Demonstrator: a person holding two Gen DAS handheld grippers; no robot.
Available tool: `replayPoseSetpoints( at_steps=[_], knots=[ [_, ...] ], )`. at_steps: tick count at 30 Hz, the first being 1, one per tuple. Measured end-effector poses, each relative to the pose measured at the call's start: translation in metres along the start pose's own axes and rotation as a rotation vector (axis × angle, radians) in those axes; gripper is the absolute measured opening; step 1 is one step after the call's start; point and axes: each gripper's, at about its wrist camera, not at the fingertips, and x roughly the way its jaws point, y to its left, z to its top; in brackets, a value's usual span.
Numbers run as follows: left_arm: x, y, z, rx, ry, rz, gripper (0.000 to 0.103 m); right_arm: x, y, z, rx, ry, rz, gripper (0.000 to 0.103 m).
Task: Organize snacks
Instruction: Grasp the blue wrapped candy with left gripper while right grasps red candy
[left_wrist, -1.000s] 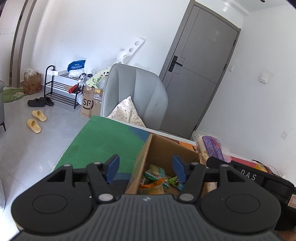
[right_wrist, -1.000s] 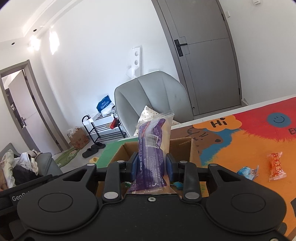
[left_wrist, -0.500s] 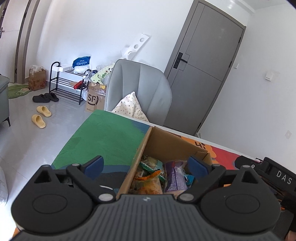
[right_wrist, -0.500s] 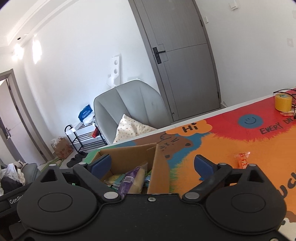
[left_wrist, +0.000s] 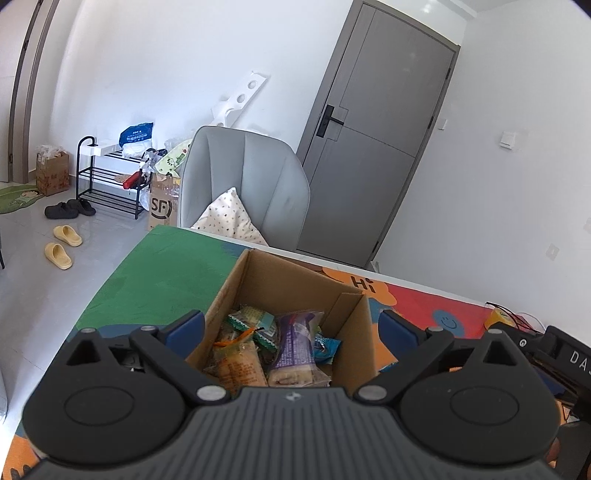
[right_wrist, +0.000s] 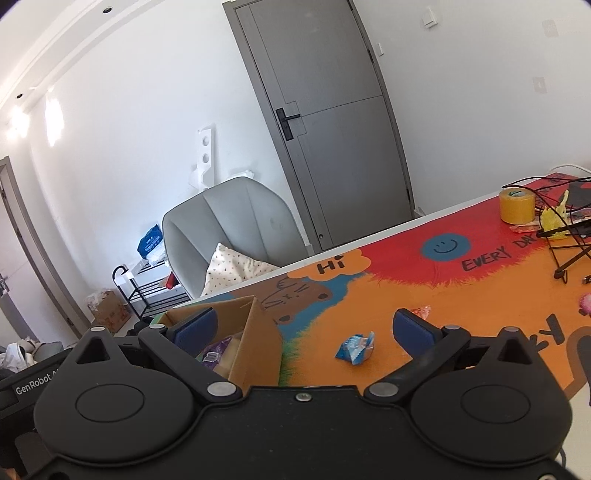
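An open cardboard box (left_wrist: 280, 284) stands on the colourful table mat and holds several wrapped snacks. Among them lies a purple pack (left_wrist: 295, 343), also visible in the right wrist view as a purple pack (right_wrist: 216, 350). My left gripper (left_wrist: 290, 325) hovers just before the box, its jaws opening wide with nothing pressed between them. My right gripper (right_wrist: 303, 321) is beside the box (right_wrist: 258, 332), jaws opening and empty. Ahead of it on the mat lie a blue packet (right_wrist: 354, 349) and a red packet (right_wrist: 421, 312).
A grey chair (left_wrist: 251, 184) with a cushion stands behind the table's far edge. A tape roll (right_wrist: 517, 206), black wires (right_wrist: 569, 254) and a pink item (right_wrist: 585, 304) sit at the far right. The other gripper's body (left_wrist: 565, 358) shows right of the box.
My right gripper let go of the purple pack, which now lies in the box, then opened wide and swung right toward the mat. My left gripper opened wide and shifted right, in front of the box.
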Motion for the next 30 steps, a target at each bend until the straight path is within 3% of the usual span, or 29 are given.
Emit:
replayPoseSetpoints(
  at_steps=[15,30],
  knots=[
    [0.011,-0.064,-0.017,0.11,0.057,-0.096,0.1,-0.025,-0.068,0.006,0.092,-0.014,-0.099,0.103],
    [0.034,-0.123,-0.03,0.216,0.15,-0.132,0.1,-0.03,-0.112,0.012,0.117,0.018,-0.107,0.103]
  ],
)
